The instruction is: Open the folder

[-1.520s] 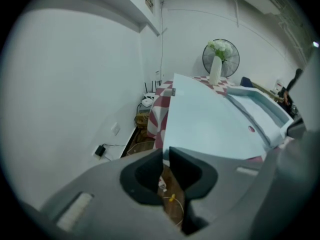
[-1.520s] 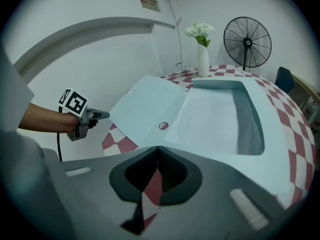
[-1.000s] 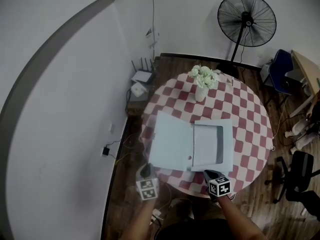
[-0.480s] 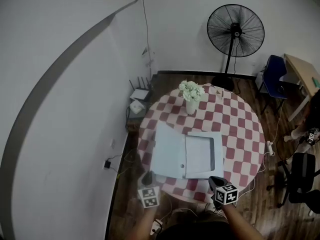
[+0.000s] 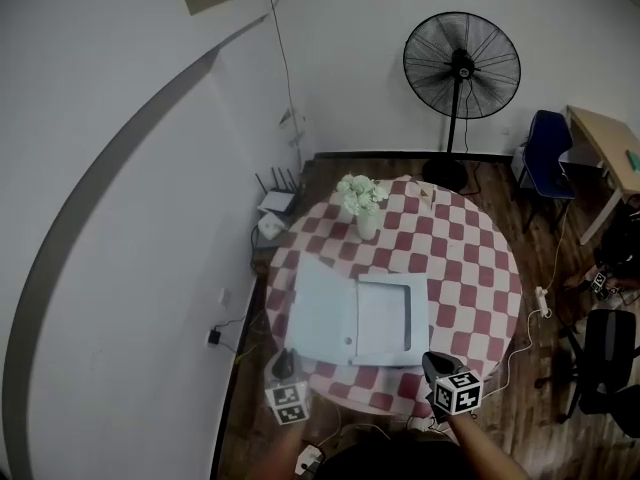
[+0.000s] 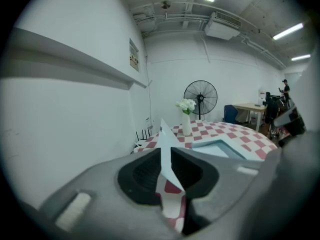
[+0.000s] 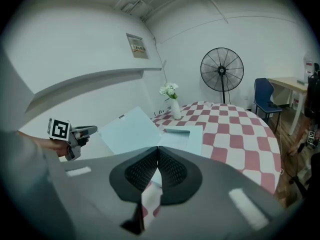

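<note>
Nearest, just off the near edge of the round surface, both tongs were held apart from the folder. The left tongs were slightly released. Their jaws had just been opening, a narrow slit was left between the pads, and nothing was caught in it. Only the far-off cover corner and the checked cloth were seen through the gap. The right tongs were clenched, with the pad tips pressed together on nothing.

Beyond them, the folder was laid open on the near left part of the surface. One cover was spread out to the left and the tray-like half to the right, with the spine between them. The opening was therefore judged complete. That would explain why nothing was gripped: a cover resting under its own weight needed no hold, and the tongs could be kept clear of it.

Farther on, a vase of white flowers was set near the far left rim, apart from the folder and out of the cover's way. A standing fan was placed on the floor by the far wall.
</note>
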Motion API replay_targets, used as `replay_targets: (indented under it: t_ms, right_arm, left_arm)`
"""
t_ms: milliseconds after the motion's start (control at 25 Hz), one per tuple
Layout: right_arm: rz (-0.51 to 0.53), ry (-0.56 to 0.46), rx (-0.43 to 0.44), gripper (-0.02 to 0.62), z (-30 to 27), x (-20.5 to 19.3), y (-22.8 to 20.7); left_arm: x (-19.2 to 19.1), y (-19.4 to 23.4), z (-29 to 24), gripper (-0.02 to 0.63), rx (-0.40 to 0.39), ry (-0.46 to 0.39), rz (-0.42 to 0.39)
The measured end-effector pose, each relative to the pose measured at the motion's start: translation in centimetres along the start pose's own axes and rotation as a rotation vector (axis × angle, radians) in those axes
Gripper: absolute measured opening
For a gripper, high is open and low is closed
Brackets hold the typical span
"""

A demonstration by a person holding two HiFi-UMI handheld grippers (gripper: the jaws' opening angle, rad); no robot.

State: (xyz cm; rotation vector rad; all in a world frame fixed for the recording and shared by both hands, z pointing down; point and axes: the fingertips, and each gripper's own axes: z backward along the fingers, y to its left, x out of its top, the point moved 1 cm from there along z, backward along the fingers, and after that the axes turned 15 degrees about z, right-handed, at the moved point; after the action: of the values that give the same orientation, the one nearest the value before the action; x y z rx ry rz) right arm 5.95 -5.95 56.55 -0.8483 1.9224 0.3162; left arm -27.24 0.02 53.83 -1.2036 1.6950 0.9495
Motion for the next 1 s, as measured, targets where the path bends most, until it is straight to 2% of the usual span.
replay_targets:
  t_ms: [200,280,400,560,760,1000]
  right_arm:
    - [-0.001,-0.051,0.004,0.003,1.3,1.6,-2.6]
    - [0.024,-0.070,-0.001,0.002,1.9,2.2,-3.5]
    - [0.071,-0.096,-0.022,0.003,3.1,3.1,-4.8]
    - [0.131,-0.151,-0.064,0.003,4.4,4.8,-6.4]
    - [0.196,-0.188,-0.124,0.003,5.8,6.3,-8.0]
    - [0.205,-0.202,-0.165,0.002,6.0,6.9,-8.9]
  left_arm:
    - [2.6,-4.7,2.6,0.075,0.000,-0.101,0.027]
    - [3.2,-7.3,3.2,0.066,-0.044,-0.128,0.057]
    - [3.7,-11.3,3.5,0.005,-0.140,-0.144,0.132]
    - [3.9,-15.0,2.7,0.003,-0.222,-0.136,0.169]
    - [4.7,-16.9,2.4,0.003,-0.249,-0.147,0.161]
    - [5.3,-16.9,2.2,0.003,-0.255,-0.158,0.154]
